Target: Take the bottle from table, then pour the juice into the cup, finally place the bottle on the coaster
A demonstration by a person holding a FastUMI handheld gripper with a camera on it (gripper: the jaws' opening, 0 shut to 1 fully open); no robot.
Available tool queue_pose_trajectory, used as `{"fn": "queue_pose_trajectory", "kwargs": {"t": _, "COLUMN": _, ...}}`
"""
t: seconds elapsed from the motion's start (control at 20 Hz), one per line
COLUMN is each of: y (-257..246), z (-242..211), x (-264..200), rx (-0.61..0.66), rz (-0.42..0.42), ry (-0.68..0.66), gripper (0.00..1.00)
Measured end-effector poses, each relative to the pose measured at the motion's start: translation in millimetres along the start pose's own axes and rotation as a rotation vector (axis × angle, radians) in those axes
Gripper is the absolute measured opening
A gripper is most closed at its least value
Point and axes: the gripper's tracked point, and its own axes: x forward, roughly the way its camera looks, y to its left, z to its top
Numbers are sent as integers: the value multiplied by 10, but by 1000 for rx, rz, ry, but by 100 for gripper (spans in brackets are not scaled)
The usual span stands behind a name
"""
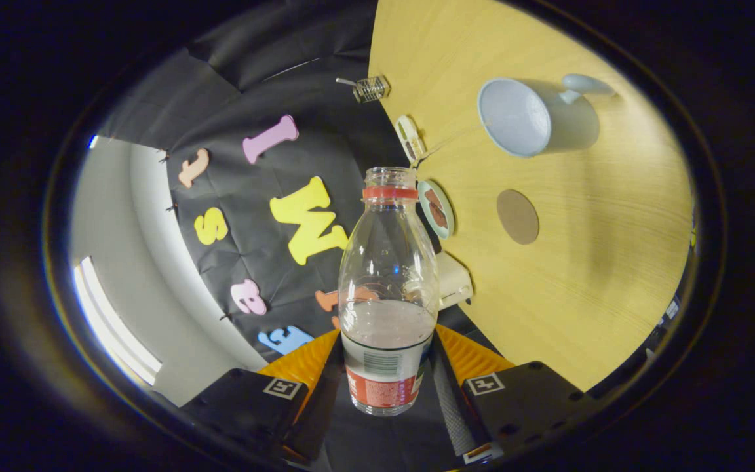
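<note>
A clear uncapped bottle [387,288] with a red neck ring and a red-and-white label sits between my fingers, and my gripper [385,367] is shut on its lower body. Pale juice fills roughly its lower third. The whole view is rolled about ninety degrees, so the wooden table [587,295] stands like a wall beside the bottle. A white cup [531,117] with a handle rests on the table beyond the bottle's mouth, its opening facing me. A round brown coaster [518,216] lies on the table between the cup and the bottle.
Along the table's far edge are a small wire clip [371,88], a white clip [410,139], a round teal-rimmed object [437,208] and a white box [453,280]. Behind them hangs the black cloth wall, with a pale wall and a bright strip light farther off.
</note>
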Motion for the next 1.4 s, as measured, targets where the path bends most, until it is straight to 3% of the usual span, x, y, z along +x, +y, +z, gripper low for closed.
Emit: {"fn": "queue_pose_trajectory", "kwargs": {"t": 1.4, "y": 15, "z": 98, "x": 21, "rx": 50, "rz": -2, "ry": -28, "gripper": 76}}
